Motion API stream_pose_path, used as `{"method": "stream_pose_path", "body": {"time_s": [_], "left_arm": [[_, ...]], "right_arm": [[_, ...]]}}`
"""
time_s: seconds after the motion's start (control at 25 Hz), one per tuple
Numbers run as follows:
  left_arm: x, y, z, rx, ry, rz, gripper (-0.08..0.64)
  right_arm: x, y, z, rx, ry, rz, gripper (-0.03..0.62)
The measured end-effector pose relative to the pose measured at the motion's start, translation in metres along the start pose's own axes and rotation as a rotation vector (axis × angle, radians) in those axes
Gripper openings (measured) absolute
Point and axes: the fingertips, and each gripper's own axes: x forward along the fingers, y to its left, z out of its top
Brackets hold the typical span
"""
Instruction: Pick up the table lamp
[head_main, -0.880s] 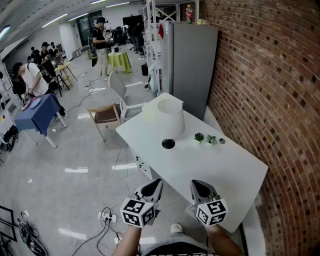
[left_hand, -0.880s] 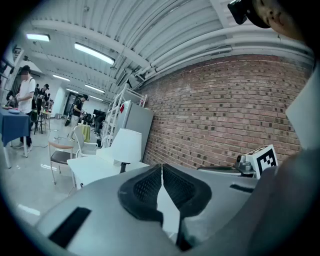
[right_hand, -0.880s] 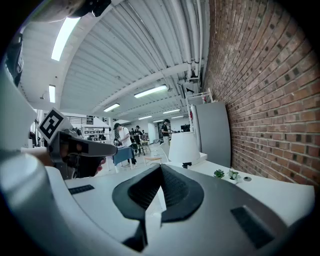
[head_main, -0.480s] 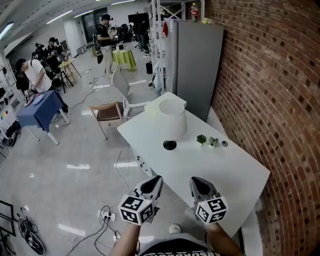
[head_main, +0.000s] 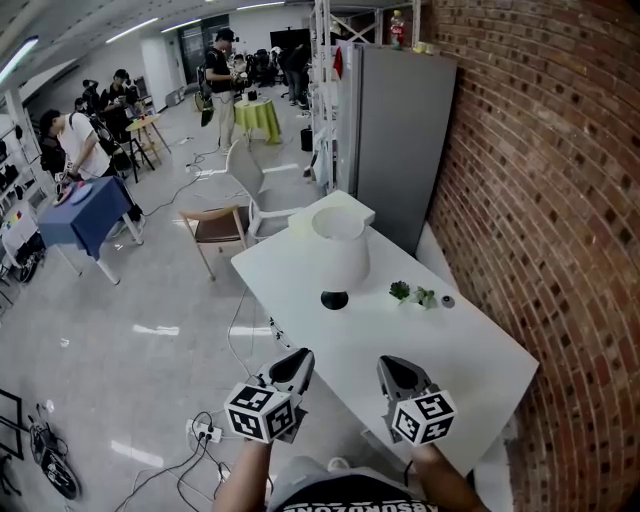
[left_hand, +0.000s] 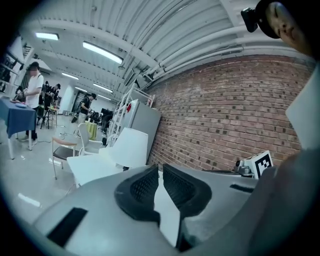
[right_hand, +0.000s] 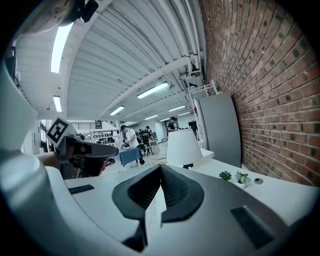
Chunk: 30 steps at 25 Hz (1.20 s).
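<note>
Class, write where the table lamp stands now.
In the head view the table lamp stands at the far end of the white table, left of the small plants.

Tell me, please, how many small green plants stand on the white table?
2. Both stand on the white table, right of the table lamp in the head view, toward the brick wall: a darker plant and a paler plant close beside it. None seems hidden.

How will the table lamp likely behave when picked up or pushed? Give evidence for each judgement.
Probably tippy: the table lamp carries a wide shade over a small dark base, so a sideways push may topple it. The shade looks thin and hollow, so the lamp is likely light, but the shade may dent if squeezed.
</note>
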Motion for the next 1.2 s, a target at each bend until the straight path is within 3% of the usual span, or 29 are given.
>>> {"method": "stream_pose_path", "body": {"time_s": [0.76,1.2], "left_arm": [[0.045,0.021,-0.007,-0.015,0.043,0.034,0.014],[0.082,0.057,0.009,-0.012,0.068,0.002,0.015]], "right_arm": [[0.037,-0.038,-0.002,0.059,0.006,0.064,0.000],[0.086,-0.060,0.006,0.112,0.014,0.058,0.062]]}}
